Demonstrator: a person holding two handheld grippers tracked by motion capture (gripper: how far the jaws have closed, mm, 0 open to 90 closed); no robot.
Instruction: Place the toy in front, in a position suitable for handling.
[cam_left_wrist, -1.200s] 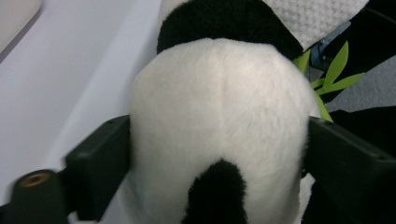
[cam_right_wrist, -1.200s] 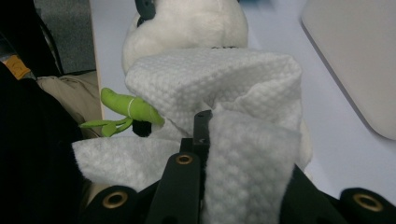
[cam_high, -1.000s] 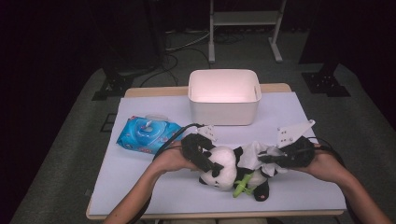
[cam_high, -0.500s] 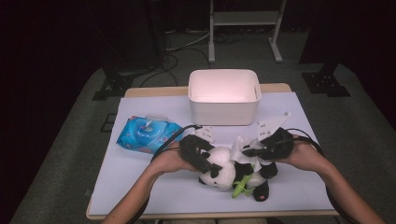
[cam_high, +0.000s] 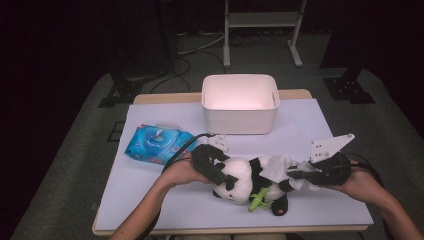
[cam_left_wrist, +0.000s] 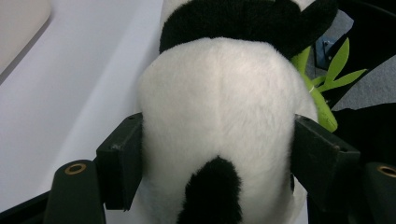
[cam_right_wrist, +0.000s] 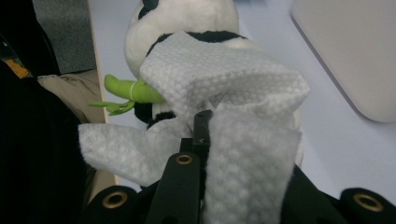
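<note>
Panda toy (cam_high: 245, 177) lies on its side at the near middle of the pale surface (cam_high: 320, 125), its head toward the left and its legs toward the right, apparently pinned that way so its body can be wiped. Beyond it, at the far middle, a white bin (cam_high: 240, 102) stands open, probably waiting for the used cloth, and a blue pack of wipes (cam_high: 157, 145) lies to the left, well apart from the toy and likely the source of that cloth.

A person's left claw (cam_high: 215, 167) grips the panda's head from the left, jaws spread wide and pressed against both sides of the white plush; in the left gripper view the pads (cam_left_wrist: 122, 161) sink into the fur on either side, a hold that seems meant to keep the toy from sliding. The right claw (cam_high: 302, 174), coming in from the right, has its jaws pinched nearly together on a white wipe (cam_high: 277, 167), which drapes over the panda's back and legs; in the right gripper view the wipe (cam_right_wrist: 233, 88) bunches directly ahead of the jaws and lies on the toy's body.

A small green bamboo sprig (cam_high: 257, 200) sticks out from the panda's near side, just beside the wipe.
</note>
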